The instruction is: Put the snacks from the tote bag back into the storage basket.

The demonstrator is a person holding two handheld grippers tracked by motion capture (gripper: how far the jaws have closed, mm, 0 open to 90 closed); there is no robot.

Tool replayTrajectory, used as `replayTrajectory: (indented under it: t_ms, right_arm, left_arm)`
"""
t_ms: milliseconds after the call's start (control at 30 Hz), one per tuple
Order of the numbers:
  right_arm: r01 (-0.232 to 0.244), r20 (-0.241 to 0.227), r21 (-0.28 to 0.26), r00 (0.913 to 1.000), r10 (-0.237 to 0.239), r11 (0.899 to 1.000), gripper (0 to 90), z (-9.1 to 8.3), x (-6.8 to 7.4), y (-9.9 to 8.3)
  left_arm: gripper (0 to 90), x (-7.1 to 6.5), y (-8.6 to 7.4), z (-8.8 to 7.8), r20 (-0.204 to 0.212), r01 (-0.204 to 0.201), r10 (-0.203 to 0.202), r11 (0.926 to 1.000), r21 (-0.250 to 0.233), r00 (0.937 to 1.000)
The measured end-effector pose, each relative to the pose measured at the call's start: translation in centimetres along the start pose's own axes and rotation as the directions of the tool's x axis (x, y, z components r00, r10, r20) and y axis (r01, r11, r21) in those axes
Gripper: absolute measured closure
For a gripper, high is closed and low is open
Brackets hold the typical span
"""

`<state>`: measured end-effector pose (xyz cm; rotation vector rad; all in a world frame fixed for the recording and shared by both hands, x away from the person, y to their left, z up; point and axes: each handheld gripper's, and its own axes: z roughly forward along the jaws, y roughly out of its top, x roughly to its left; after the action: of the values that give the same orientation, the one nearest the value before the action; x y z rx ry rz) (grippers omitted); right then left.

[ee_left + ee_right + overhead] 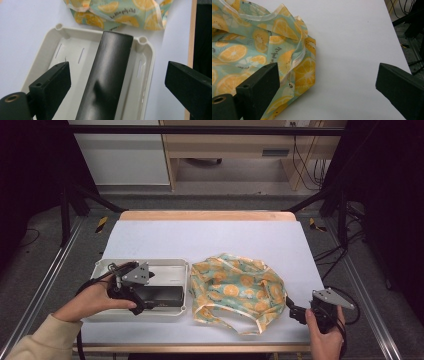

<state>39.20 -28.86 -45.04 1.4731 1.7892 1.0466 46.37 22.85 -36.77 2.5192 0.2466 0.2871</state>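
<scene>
The left claw (pixel 117 82) hangs over the white tray (pixel 102 267) with its jaws spread wide, one on each side of the long black box (pixel 107 77) that lies lengthwise in the tray; neither jaw touches the box. The tray sits at the left of the white table (pixel 210 237). Just beside the tray, toward the middle of the table, lies the crumpled orange-print bag (pixel 235 287). The right claw (pixel 329 90) is low at the bag's right edge, jaws wide apart and holding nothing, one jaw over the bag's rim, the other over bare table
</scene>
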Motion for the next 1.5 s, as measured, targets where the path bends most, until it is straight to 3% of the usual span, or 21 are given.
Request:
replayTrajectory:
  t_ms: [233,433,567,633,667,967,1233,1333,1500]
  right_arm:
    - [0.001,-0.001,-0.003,1.0,-0.001,1.0,5.6,0.0,0.0,0.0]
    - [-0.002,0.001,-0.005,1.0,0.002,1.0,5.6,0.0,-0.1,0.0]
    - [-0.003,0.0,-0.005,1.0,0.003,1.0,5.6,-0.1,-0.1,0.0]
    - [-0.002,0.0,-0.005,1.0,0.002,1.0,5.6,-0.1,-0.1,0.0]
    - [-0.003,0.0,-0.004,1.0,0.003,1.0,5.6,-0.1,-0.1,0.0]
    - [-0.005,0.0,-0.005,1.0,0.005,1.0,5.5,0.0,-0.1,0.0]
    - [-0.006,0.002,-0.003,1.0,0.006,1.0,5.5,-0.1,-0.1,0.0]
    - [-0.006,0.0,0.0,1.0,0.006,1.0,5.5,-0.1,-0.1,-0.1]
    - [-0.008,0.0,-0.003,1.0,0.008,1.0,5.5,-0.1,-0.2,-0.1]
  left_arm:
    - [6.8,-0.4,1.0,0.3,-0.052,0.049,-0.05,0.9987,-0.017,0.9974]
    - [6.9,-0.5,1.3,0.4,-0.069,0.097,-0.102,0.9919,-0.082,0.9924]
    - [7.2,-0.5,1.0,0.4,-0.118,0.16,-0.173,0.9806,-0.113,0.9778]
    - [7.3,-0.4,0.9,0.4,-0.129,0.167,-0.181,0.9792,-0.116,0.975]
    - [7.3,-0.2,0.6,0.3,-0.145,0.181,-0.198,0.9761,-0.12,0.9694]
    - [7.2,0.7,-1.3,-0.6,-0.204,0.245,-0.275,0.9561,-0.16,0.9395]
    - [7.1,1.4,-3.2,-1.0,-0.227,0.302,-0.34,0.9349,-0.187,0.9128]
    - [7.1,1.9,-3.7,-1.2,-0.255,0.313,-0.356,0.93,-0.192,0.8993]
    - [7.1,3.0,-5.0,-1.7,-0.272,0.36,-0.414,0.9049,-0.227,0.8688]
